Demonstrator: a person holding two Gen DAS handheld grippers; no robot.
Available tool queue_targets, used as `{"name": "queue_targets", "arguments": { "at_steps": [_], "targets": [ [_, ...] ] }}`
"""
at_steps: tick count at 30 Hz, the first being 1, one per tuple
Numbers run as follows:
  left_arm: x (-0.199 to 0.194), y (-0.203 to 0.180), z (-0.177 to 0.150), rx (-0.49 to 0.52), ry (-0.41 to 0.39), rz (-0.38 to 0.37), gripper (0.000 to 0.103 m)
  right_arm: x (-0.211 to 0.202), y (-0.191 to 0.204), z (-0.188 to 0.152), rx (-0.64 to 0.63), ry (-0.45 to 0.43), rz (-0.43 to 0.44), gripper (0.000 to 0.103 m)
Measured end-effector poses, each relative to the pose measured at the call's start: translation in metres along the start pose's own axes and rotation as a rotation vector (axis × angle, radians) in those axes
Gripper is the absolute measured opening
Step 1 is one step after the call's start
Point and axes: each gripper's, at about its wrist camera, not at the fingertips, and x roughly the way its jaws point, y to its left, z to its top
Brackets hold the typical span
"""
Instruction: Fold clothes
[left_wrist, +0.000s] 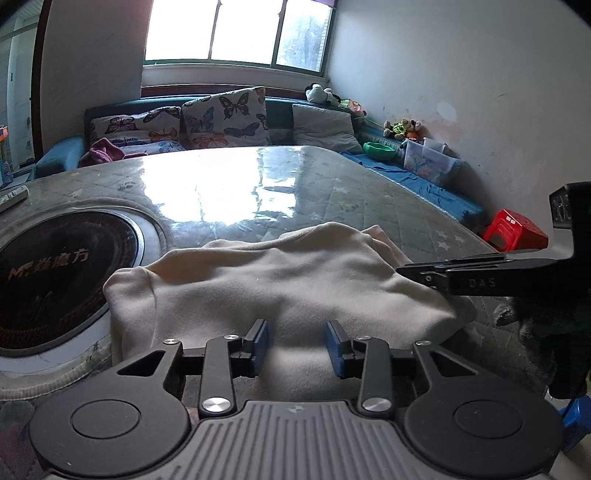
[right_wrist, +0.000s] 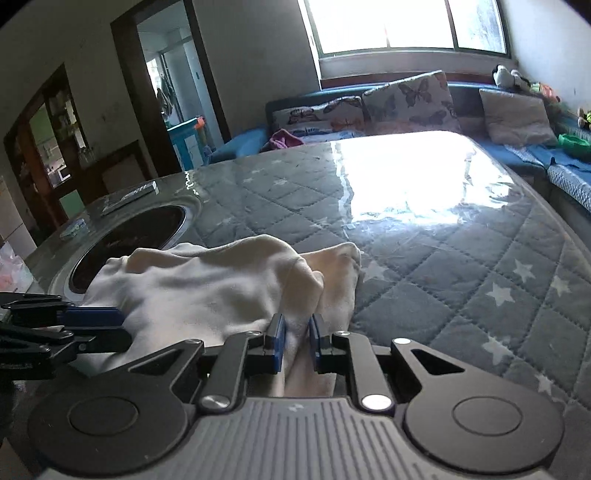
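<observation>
A: What is the garment like?

B: A cream, soft fleece-like garment (left_wrist: 280, 284), rumpled into a broad low mound with rounded folds. It lies on a grey quilted table cover printed with pale stars (right_wrist: 461, 280), under a glossy clear sheet that mirrors the window.

A: And around it?

B: To the left of the cloth a round black cooktop with a metal rim (left_wrist: 55, 280) is sunk into the table. Behind stands a blue bench sofa (right_wrist: 243, 142) with butterfly-print cushions (left_wrist: 225, 118), a plain grey cushion (left_wrist: 325, 127), plush toys (left_wrist: 321, 94) along the sill, a clear plastic storage box (left_wrist: 428, 162) and a red plastic stool (left_wrist: 515, 230) by the white wall.

A: Where is the cloth against the tools?

B: The right gripper (right_wrist: 296, 341), black with blue pads, is clamped on a bunched fold at the garment's near right edge; cloth fills the narrow gap between the pads. The left gripper (left_wrist: 295, 347) hovers at the near left edge with its pads apart; cloth lies under and ahead of them, and whether it touches them I cannot tell.
</observation>
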Motion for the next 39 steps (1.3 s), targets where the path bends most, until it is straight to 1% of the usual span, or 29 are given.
{"name": "queue_targets", "arguments": {
  "at_steps": [2, 6, 7, 9, 13, 16, 20, 22, 24, 25, 27, 29, 32, 34, 36, 39],
  "targets": [
    [-0.001, -0.001, -0.001, 0.005, -0.001, 0.006, 0.038, -0.001, 0.001, 0.001, 0.012, -0.008, 0.003, 0.003],
    [-0.004, 0.002, -0.005, 0.016, 0.001, 0.025, 0.038, -0.016, 0.018, 0.006, -0.092, -0.084, -0.083, 0.003],
    [-0.004, 0.003, -0.006, 0.016, 0.000, 0.028, 0.038, -0.019, 0.022, 0.009, -0.116, -0.092, -0.110, 0.003],
    [-0.005, 0.007, -0.008, 0.015, -0.002, 0.032, 0.038, -0.016, 0.027, 0.009, -0.168, -0.086, -0.150, 0.003],
    [-0.009, 0.015, -0.009, -0.019, -0.005, 0.033, 0.038, 0.004, 0.027, -0.003, -0.210, -0.044, -0.184, 0.003],
    [-0.014, 0.022, -0.006, -0.047, -0.010, 0.037, 0.038, 0.002, 0.026, 0.002, -0.200, -0.036, -0.175, 0.003],
    [-0.018, 0.033, 0.000, -0.078, -0.029, 0.058, 0.039, -0.011, 0.032, 0.011, -0.200, -0.071, -0.173, 0.003],
    [-0.017, 0.038, 0.003, -0.100, -0.031, 0.071, 0.039, -0.017, 0.037, 0.015, -0.191, -0.083, -0.116, 0.003],
    [-0.014, 0.044, 0.003, -0.117, -0.025, 0.089, 0.039, -0.015, 0.043, 0.015, -0.201, -0.068, -0.055, 0.003],
    [-0.013, 0.047, 0.003, -0.124, -0.021, 0.098, 0.038, -0.010, 0.045, 0.014, -0.207, -0.050, -0.044, 0.003],
    [-0.012, 0.053, 0.003, -0.137, -0.018, 0.107, 0.038, 0.002, 0.047, 0.010, -0.218, -0.011, -0.036, 0.003],
    [-0.013, 0.056, 0.002, -0.140, -0.013, 0.127, 0.039, 0.011, 0.046, 0.006, -0.230, 0.015, -0.050, 0.002],
    [-0.017, 0.061, 0.005, -0.150, -0.008, 0.121, 0.039, 0.008, 0.047, 0.013, -0.215, 0.005, -0.042, 0.003],
    [-0.018, 0.061, 0.011, -0.132, -0.024, 0.125, 0.039, 0.006, 0.048, 0.023, -0.224, -0.018, -0.048, 0.003],
    [-0.015, 0.061, 0.018, -0.125, -0.037, 0.127, 0.039, 0.012, 0.046, 0.032, -0.223, -0.025, -0.061, 0.003],
    [-0.006, 0.063, 0.029, -0.122, -0.042, 0.136, 0.039, 0.029, 0.039, 0.040, -0.208, -0.009, -0.070, 0.004]
  ]
}}
